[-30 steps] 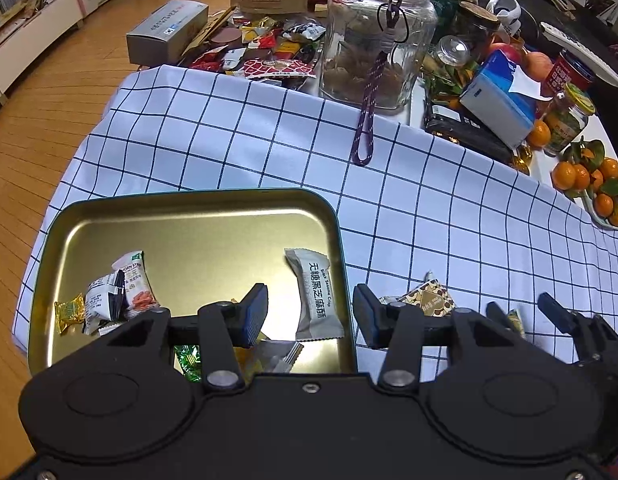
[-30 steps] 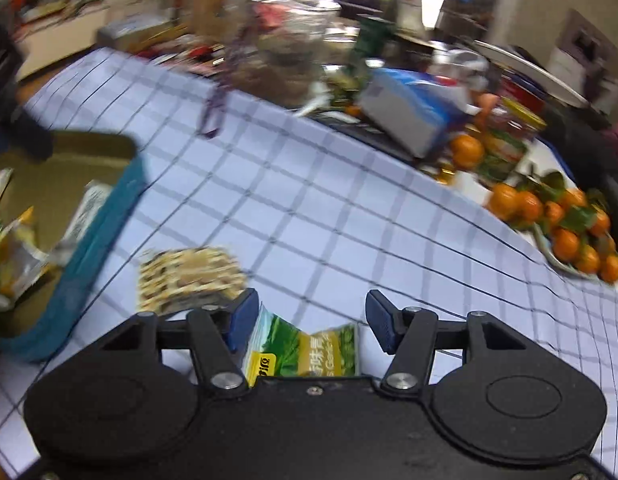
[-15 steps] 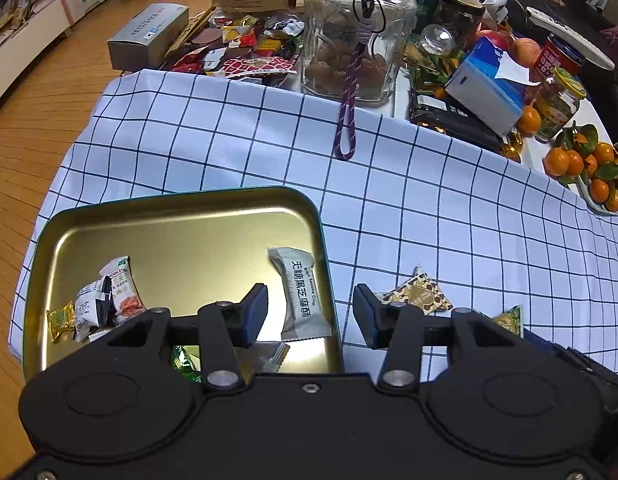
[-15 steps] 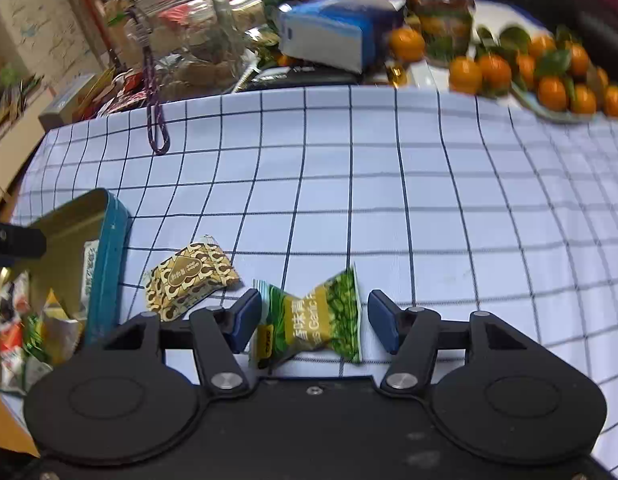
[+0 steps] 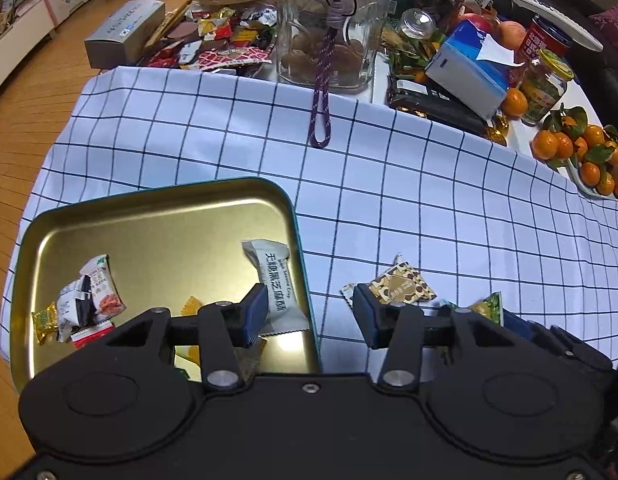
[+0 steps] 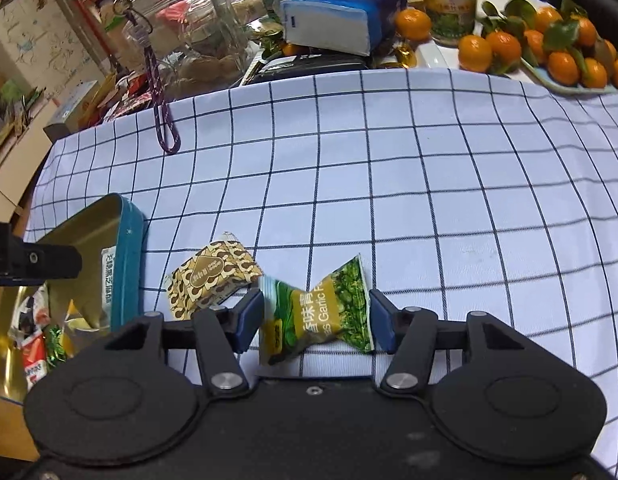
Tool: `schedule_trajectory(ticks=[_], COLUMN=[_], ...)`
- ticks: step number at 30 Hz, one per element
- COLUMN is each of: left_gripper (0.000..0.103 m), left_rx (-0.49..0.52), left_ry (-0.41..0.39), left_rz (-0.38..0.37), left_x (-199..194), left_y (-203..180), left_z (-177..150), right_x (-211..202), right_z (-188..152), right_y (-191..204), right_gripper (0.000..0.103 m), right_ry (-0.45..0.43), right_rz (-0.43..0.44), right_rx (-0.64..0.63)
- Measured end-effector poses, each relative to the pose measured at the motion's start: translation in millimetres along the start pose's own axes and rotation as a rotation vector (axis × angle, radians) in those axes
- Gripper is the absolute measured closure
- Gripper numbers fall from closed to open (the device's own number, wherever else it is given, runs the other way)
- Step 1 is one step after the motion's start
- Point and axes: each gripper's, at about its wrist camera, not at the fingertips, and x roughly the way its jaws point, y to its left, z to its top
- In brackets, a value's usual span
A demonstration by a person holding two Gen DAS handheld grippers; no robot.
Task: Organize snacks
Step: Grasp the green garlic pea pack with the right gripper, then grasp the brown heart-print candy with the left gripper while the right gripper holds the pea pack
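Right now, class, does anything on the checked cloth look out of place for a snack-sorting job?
Yes. Two wrapped snacks lie on the cloth outside the gold metal tray: a brown patterned packet beside its rim, and a green garlic-pea packet between the right gripper's open fingers. The other snacks are already in the tray.

The right gripper (image 6: pixel 316 322) now rolls level and squares up around the green garlic pea packet (image 6: pixel 317 312), which lies flatter between its jaws.

Left gripper (image 5: pixel 307 316) open, angled down; right gripper (image 6: pixel 316 326) seemingly open, angled down
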Motion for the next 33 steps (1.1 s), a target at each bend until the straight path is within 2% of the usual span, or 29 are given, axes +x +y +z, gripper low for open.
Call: schedule_trajectory(ticks=[2,4,5,6,8,11,15,19,26,33], left_gripper=[0.049,0.049,0.049,0.049,0.049,0.049,0.049,0.049,0.049,0.049], left_rx=[-0.008,-0.009,-0.006,-0.003,0.003,0.021,0.059,0.111,0.144,0.23], left_ry=[0.011,0.018,0.021,0.024,0.029,0.04,0.05,0.032,0.035,0.038], left_rz=[-0.009,-0.009,-0.009,-0.005,0.004,0.0,-0.026,-0.007,-0.001,0.025], left_x=[3,6,7,9,12,17,25,36,50,56], left_y=[-2,-6,-8,-10,-14,-21,-35,-48,-53,-62], left_z=[1,2,3,3,2,1,2,2,-1,-7], right_x=[3,4,2,1,-1,-5,-9,-14,-26,-38], right_z=[2,2,1,1,2,6,18,32,46,47], right_y=[7,11,10,9,4,-11,-48,-75,-84,-85], right_gripper=[0.044,0.051,0.064,0.07,0.07,0.07,0.07,0.07,0.07,0.07], right_ry=[0.003,0.013,0.02,0.032,0.053,0.048,0.069,0.11,0.164,0.143], right_rz=[-0.027,-0.046,-0.026,-0.009,-0.005,-0.056,-0.105,-0.126,-0.068,-0.02], right_rx=[-0.055,-0.098,-0.108,-0.11,-0.104,-0.084,0.045,0.134,0.157,0.155])
